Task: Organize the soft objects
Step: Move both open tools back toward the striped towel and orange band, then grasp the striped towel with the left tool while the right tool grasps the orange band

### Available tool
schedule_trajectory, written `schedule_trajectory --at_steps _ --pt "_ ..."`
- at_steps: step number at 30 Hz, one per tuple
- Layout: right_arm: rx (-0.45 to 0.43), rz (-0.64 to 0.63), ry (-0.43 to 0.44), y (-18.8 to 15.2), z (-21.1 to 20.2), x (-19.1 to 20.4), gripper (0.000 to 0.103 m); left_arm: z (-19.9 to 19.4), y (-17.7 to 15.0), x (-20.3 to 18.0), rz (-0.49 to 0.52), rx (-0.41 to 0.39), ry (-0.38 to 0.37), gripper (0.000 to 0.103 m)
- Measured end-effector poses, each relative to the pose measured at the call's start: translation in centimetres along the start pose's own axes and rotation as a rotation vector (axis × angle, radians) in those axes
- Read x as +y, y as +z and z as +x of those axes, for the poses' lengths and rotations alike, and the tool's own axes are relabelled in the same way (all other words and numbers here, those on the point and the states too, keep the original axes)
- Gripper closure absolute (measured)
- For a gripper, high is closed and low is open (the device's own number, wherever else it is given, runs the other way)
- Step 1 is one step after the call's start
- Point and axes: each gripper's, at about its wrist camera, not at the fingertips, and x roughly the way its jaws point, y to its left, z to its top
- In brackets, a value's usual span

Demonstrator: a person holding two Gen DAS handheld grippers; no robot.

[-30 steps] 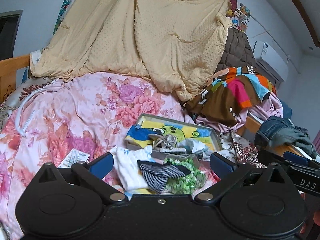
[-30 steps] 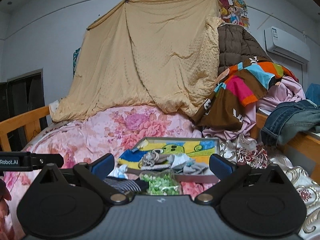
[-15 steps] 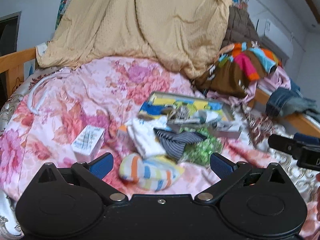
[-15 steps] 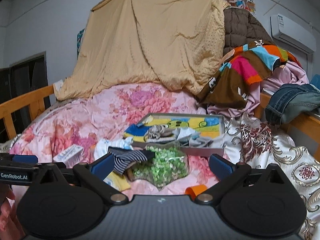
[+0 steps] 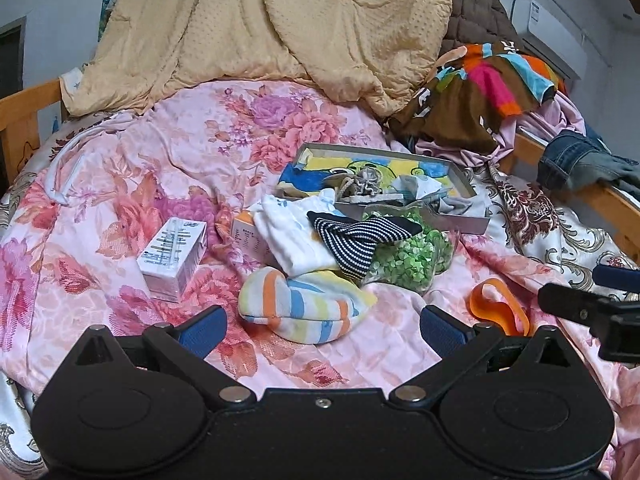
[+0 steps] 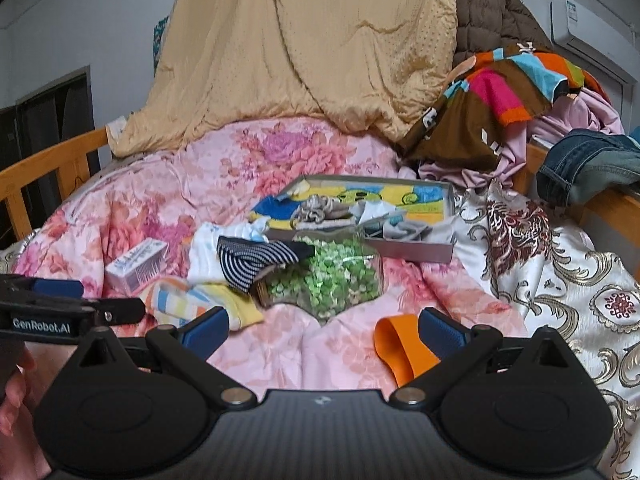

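Both cams have dropped & pulled back over last sec. Left hand-held gripper (image 5: 322, 322): wide open, empty, now framing striped sock (image 5: 304, 308) on the bed (image 5: 120, 168). Right hand-held gripper (image 6: 322, 326): wide open, empty, orange band (image 6: 402, 346) by its right finger. Prob. lining up 1st pick; tray (image 5: 468, 222) further back.

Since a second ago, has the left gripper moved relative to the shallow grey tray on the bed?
Yes. The left gripper has pulled back and tilted down: the grey tray sits higher and farther in its view, with more pink quilt exposed.
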Motion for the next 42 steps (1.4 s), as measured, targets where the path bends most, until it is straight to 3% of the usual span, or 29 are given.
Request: schedule_trajectory --at_steps 17,27,38,42 --pt "0.111 0.007 0.007 -0.9 2.1 0.0 0.0 1.4 -0.1 -0.2 0.005 0.057 0.008 0.001" --pt "0.157 -0.001 -0.002 -1.2 3.0 0.1 0.0 2.1 0.0 0.2 -0.012 0.084 0.063 0.001" --pt "0.221 0.015 0.056 -1.1 4.2 -0.3 0.0 3.3 0.1 1.0 -0.057 0.127 0.043 0.001" --pt "0.224 -0.021 0.039 -0.7 5.1 -0.8 0.0 4.5 0.6 1.3 -0.045 0.125 0.045 0.001"
